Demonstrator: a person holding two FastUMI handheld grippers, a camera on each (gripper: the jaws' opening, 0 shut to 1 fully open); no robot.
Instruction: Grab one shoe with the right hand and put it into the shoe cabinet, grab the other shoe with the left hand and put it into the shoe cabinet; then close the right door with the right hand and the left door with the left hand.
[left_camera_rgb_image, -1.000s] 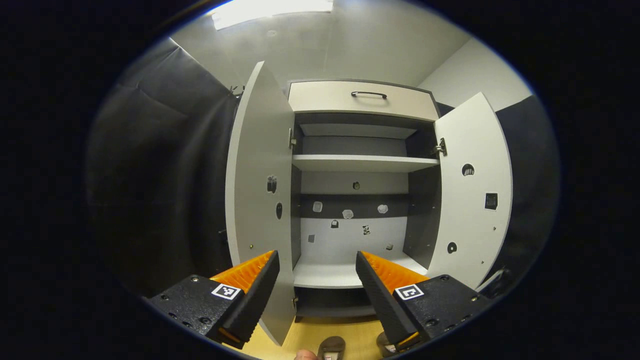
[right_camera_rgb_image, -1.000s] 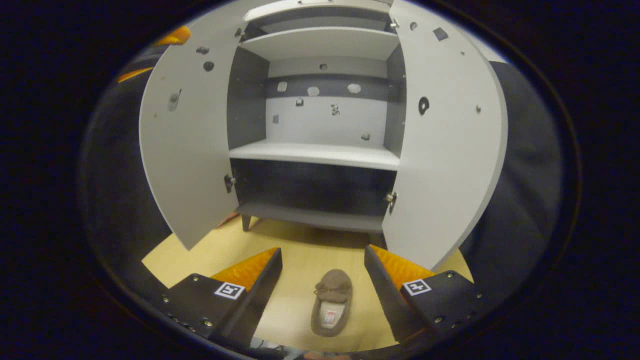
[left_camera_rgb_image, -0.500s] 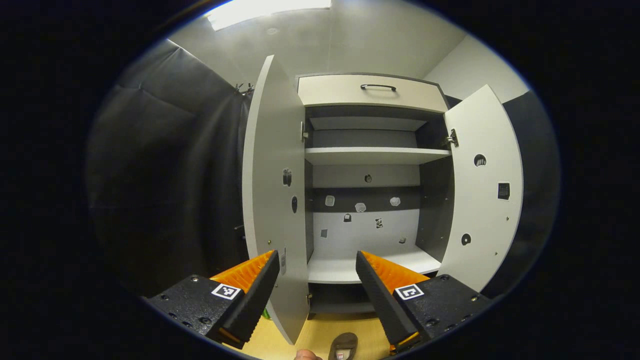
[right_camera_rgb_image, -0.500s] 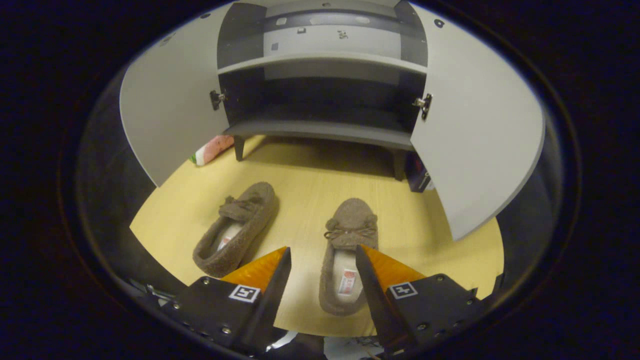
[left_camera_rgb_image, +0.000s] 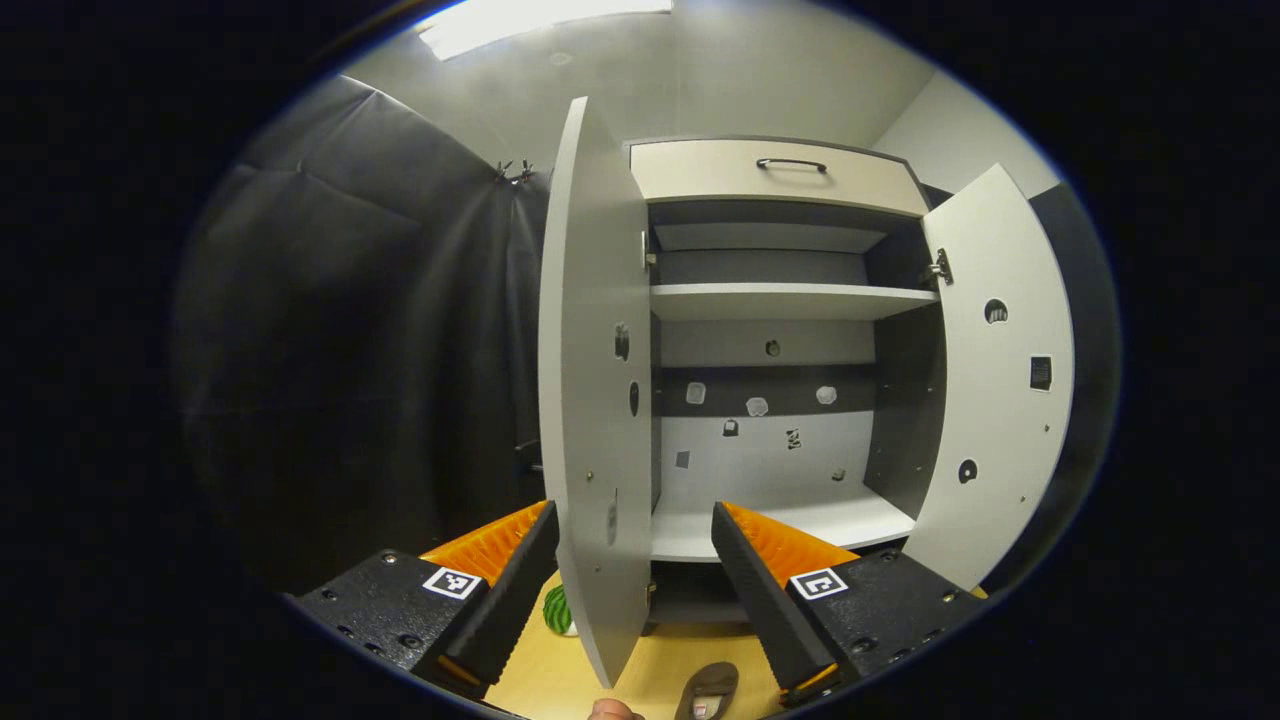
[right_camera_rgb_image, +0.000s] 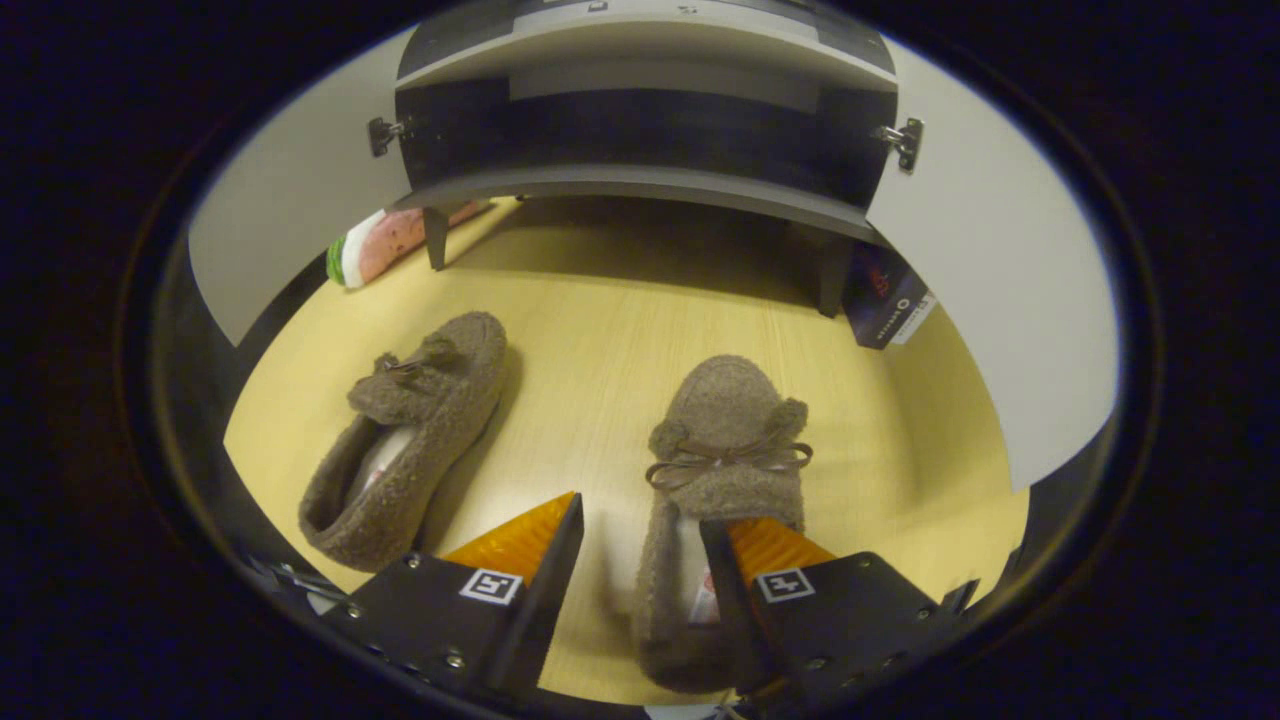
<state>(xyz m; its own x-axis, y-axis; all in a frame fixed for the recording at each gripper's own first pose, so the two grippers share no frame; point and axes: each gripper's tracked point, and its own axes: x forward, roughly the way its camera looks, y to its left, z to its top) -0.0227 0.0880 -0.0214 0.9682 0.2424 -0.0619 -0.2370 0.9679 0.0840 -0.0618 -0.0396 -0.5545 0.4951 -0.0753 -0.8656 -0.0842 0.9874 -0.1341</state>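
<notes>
While right gripper (right_camera_rgb_image: 640, 545) straddles shoe (right_camera_rgb_image: 722, 470) — jaws apart

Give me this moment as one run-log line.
right tongs: open, one finger inside right slipper | left tongs: open, facing cabinet | left slipper: on floor | doors: open

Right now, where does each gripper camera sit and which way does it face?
Left gripper view: rides the left gripper, held upright facing the open cabinet; its own fingers, open.
Right gripper view: rides the right gripper, tilted down at the floor; its open fingers straddle the right shoe.
Shared: the cabinet and both doors.
</notes>
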